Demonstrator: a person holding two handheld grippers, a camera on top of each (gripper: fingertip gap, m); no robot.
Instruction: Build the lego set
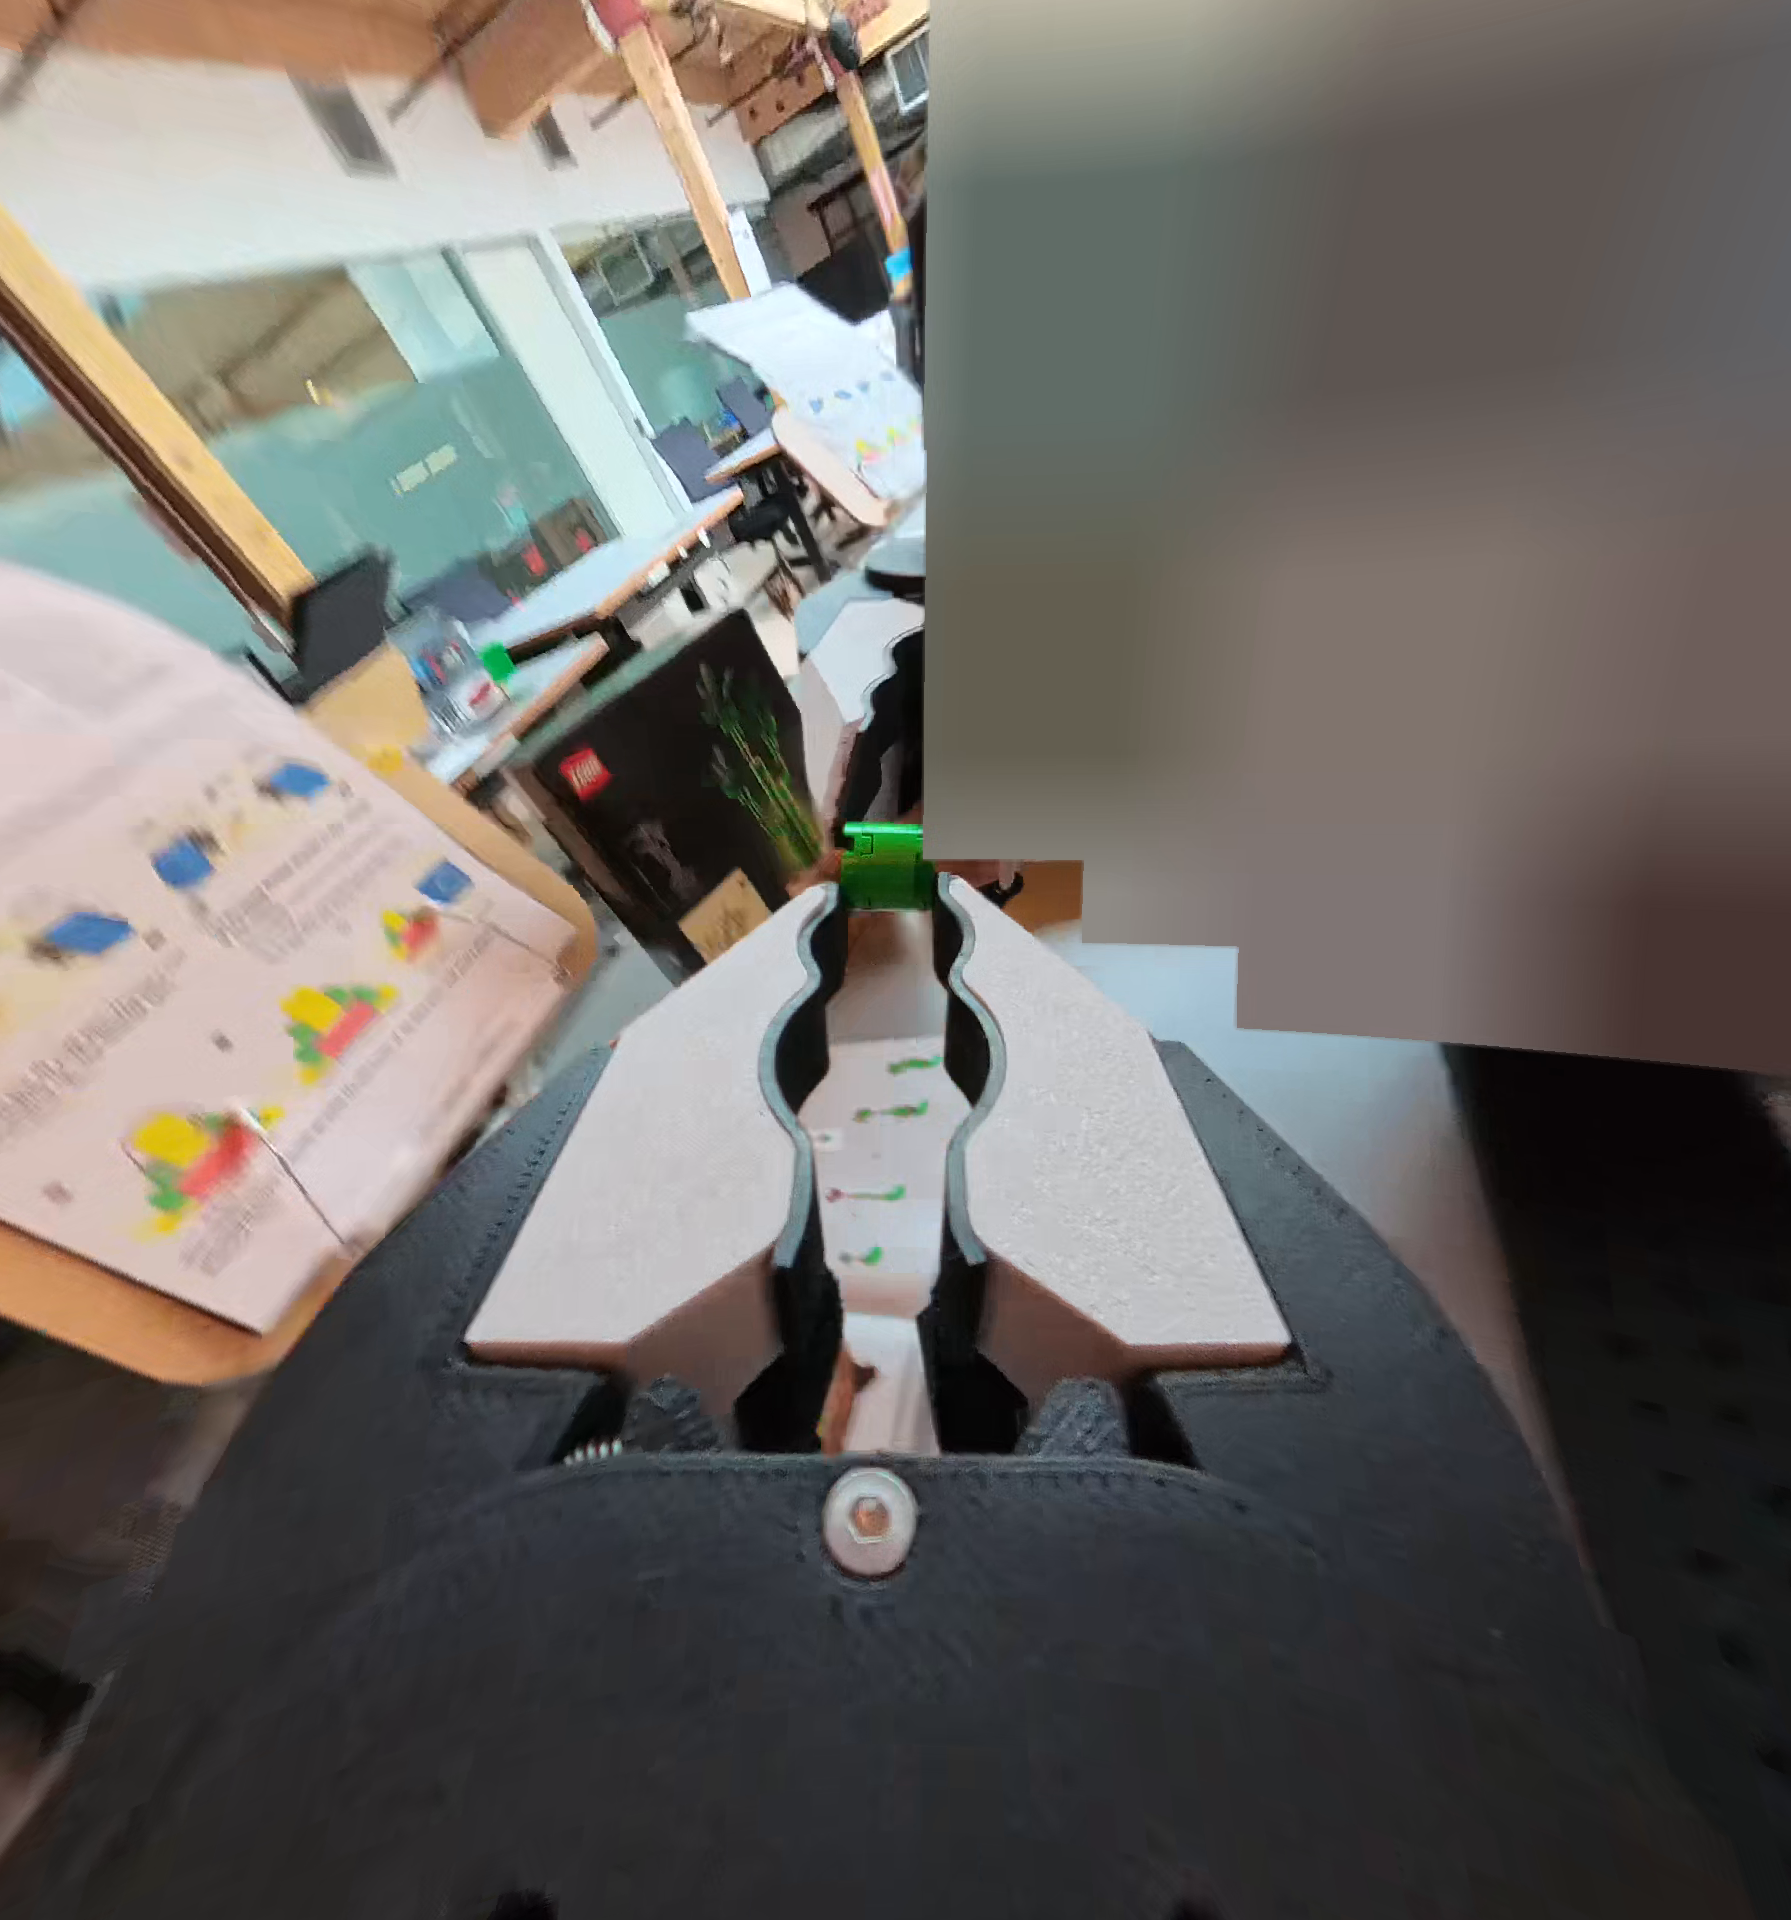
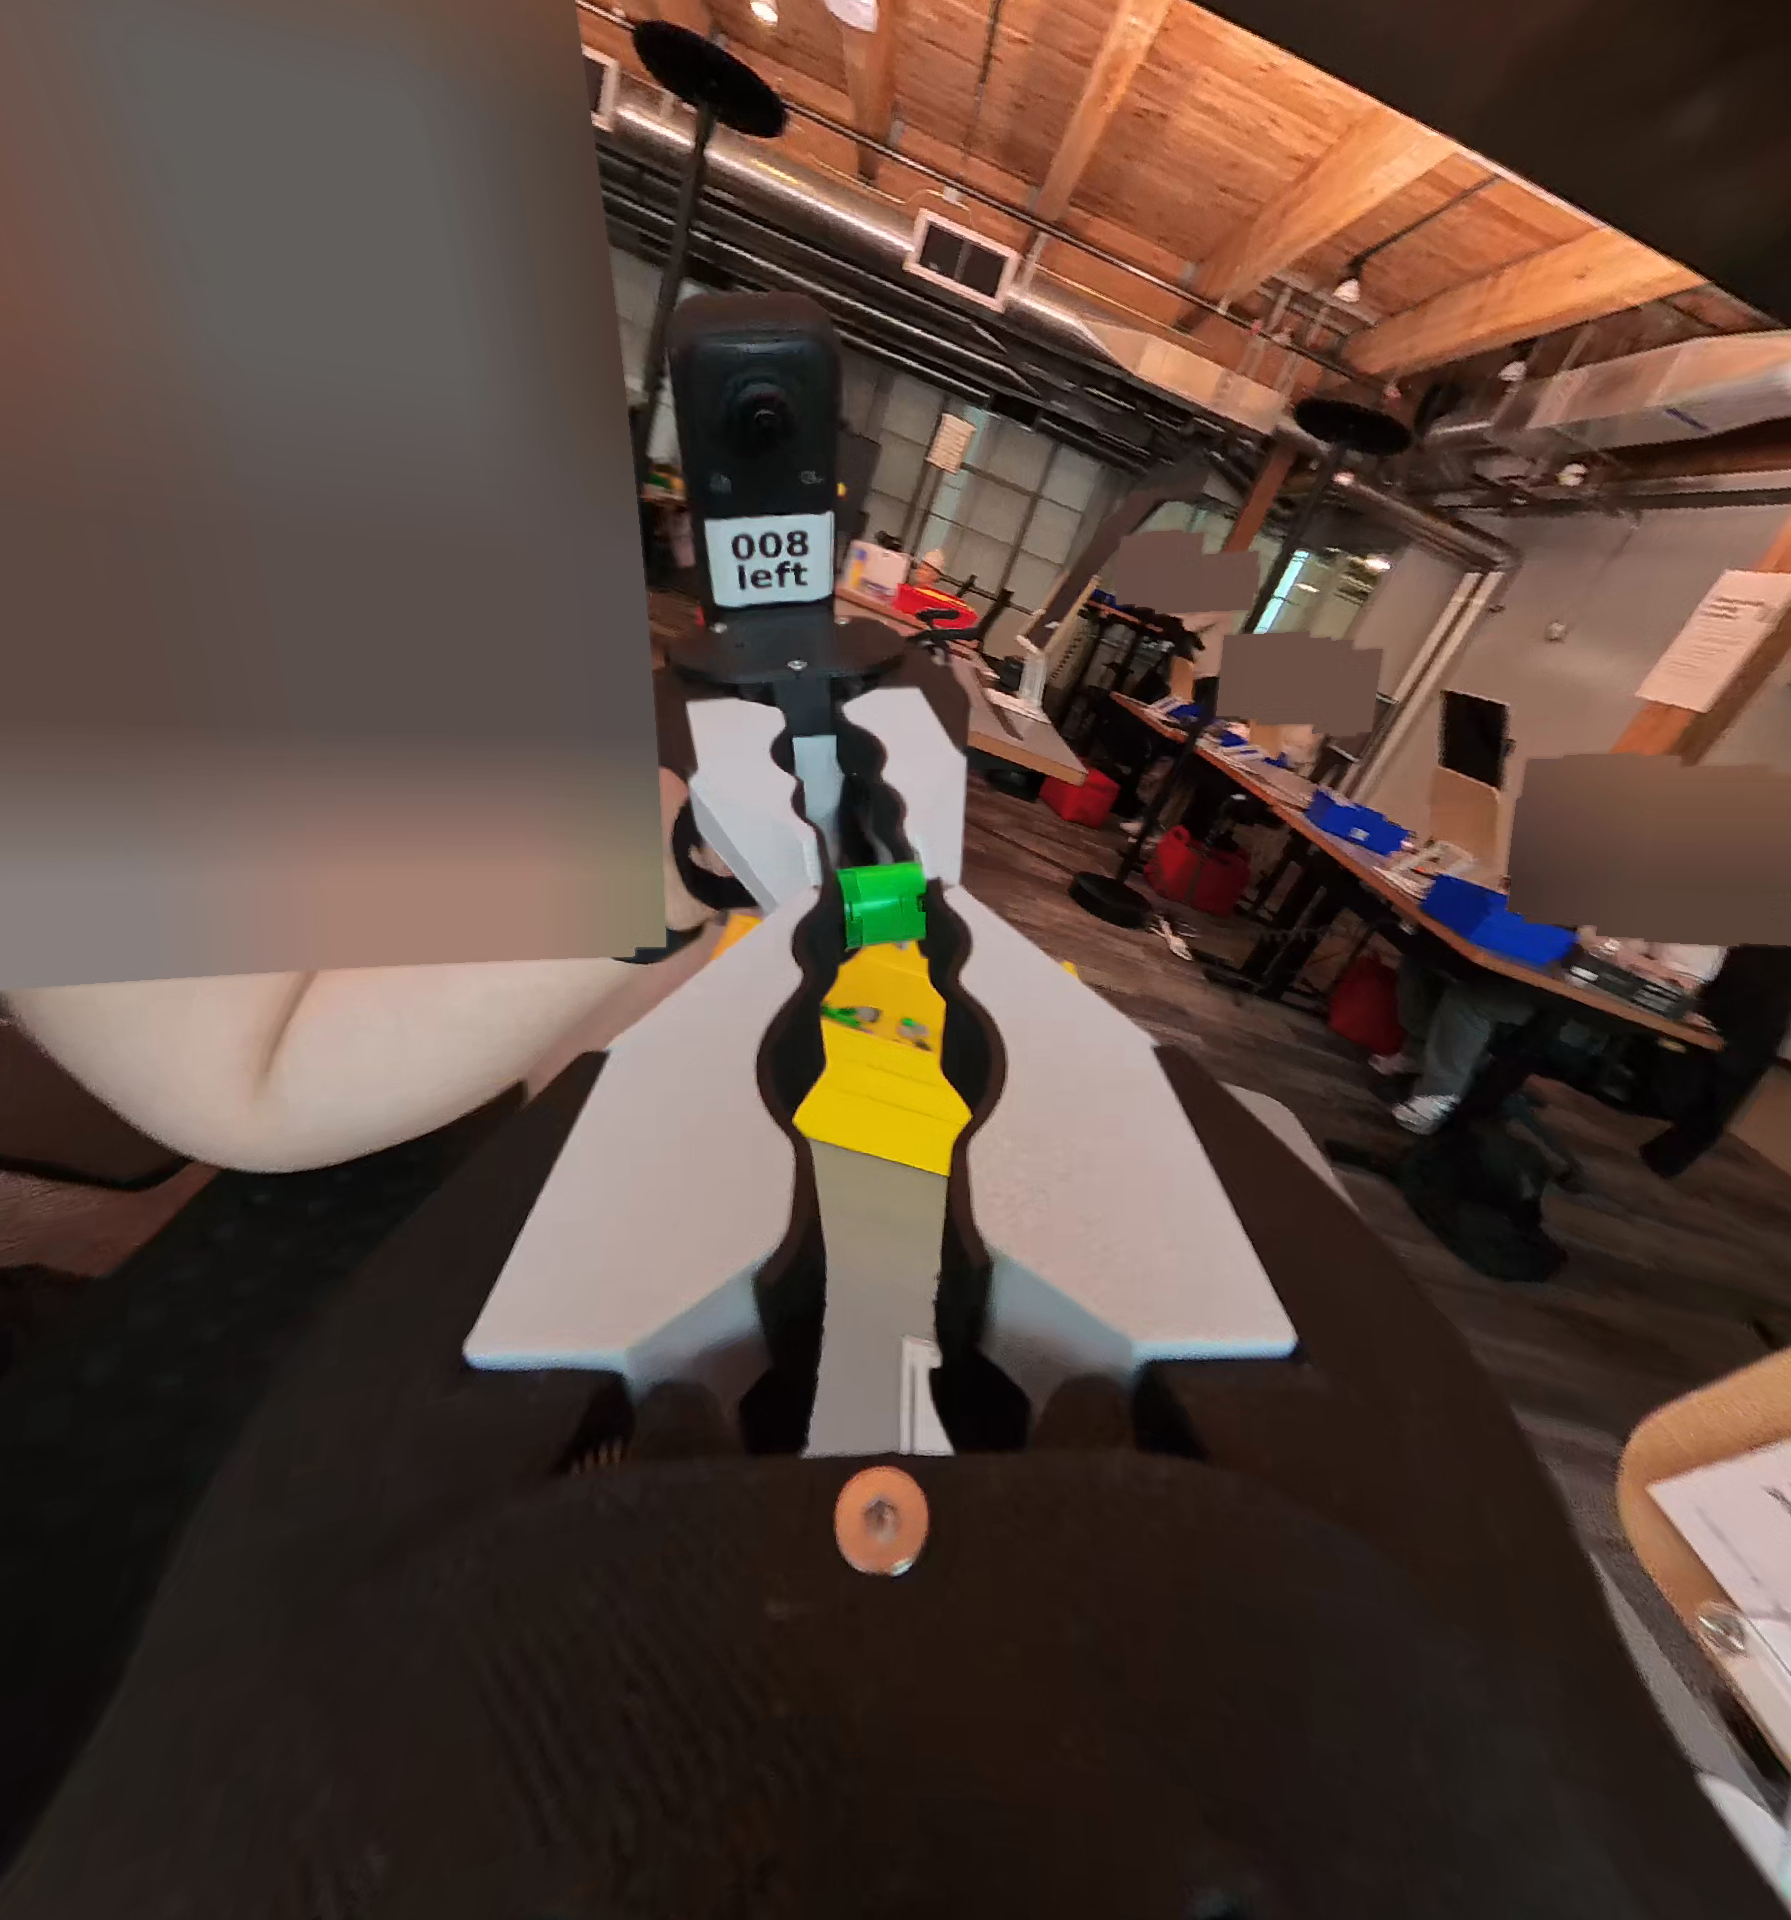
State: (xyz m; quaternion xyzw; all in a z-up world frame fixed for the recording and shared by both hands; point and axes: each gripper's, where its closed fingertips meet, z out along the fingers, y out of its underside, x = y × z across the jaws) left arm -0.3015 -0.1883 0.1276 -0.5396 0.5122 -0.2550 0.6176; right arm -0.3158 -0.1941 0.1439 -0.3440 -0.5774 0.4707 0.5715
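Note:
A small green lego piece (image 1: 878,871) sits between the fingertips of my left gripper (image 1: 886,896), which is shut on it. In the right wrist view the same green piece (image 2: 880,904) is also pinched at the tips of my right gripper (image 2: 878,920). The two grippers meet tip to tip in the air, both gripping the green piece. The right gripper's finger (image 1: 855,675) shows just beyond the piece, and the left gripper (image 2: 834,836) faces me with its camera above. I cannot tell whether the green piece is one part or two joined.
An open instruction booklet (image 1: 195,987) lies on a wooden board at left, with a black lego box (image 1: 662,769) behind it. A yellow tray (image 2: 886,1112) with small green pieces lies below the grippers. A person's arm (image 2: 299,1060) is at left. A board with paper (image 2: 1764,1558) is at lower right.

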